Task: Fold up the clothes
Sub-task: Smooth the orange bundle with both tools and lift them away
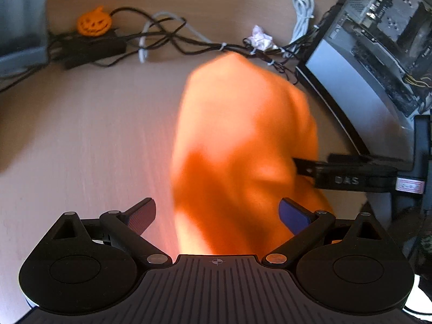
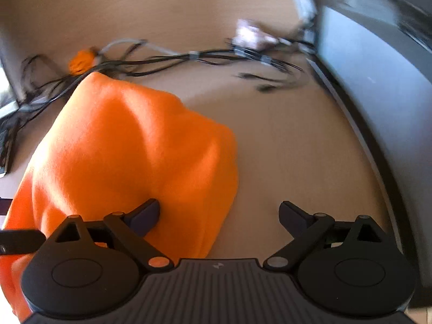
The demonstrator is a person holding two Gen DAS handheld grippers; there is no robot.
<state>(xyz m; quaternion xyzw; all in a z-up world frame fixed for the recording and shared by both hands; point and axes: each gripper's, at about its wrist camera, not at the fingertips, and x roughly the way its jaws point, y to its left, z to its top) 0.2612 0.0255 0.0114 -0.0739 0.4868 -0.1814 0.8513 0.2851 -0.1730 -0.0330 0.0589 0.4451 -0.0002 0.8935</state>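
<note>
Both tools stand wide open over the pale wooden worktop [image 1: 81, 140], and neither has hold of anything. From the left wrist view, the left tool [image 1: 217, 217] spreads its jaws with the orange cloth [image 1: 237, 140] rising between and beyond them as a blurred, bunched mound; one pad shows red, the other blue. That same view catches the right tool [image 1: 305, 166] from the side, a dark finger reaching in from the right edge and touching or overlapping the cloth's flank, though whether it pinches fabric cannot be told there. The right wrist view settles it: the right tool [image 2: 218, 216] has its fingers far apart, the near-left finger lying against the cloth's lower edge, the other over bare worktop. There the orange cloth [image 2: 129, 148] is sharp, a soft fleece heaped in a peaked mound left of centre and spilling toward the lower left corner. Only the left view shows clearly the orange pumpkin figure [image 1: 94, 23] sitting on a black box among the black cables [image 1: 172, 40], a crumpled white scrap [image 1: 260, 37], a coiled white cord [image 1: 302, 8] and the open computer case [image 1: 378, 40] at the right; in the right view these are smeared by motion.
</note>
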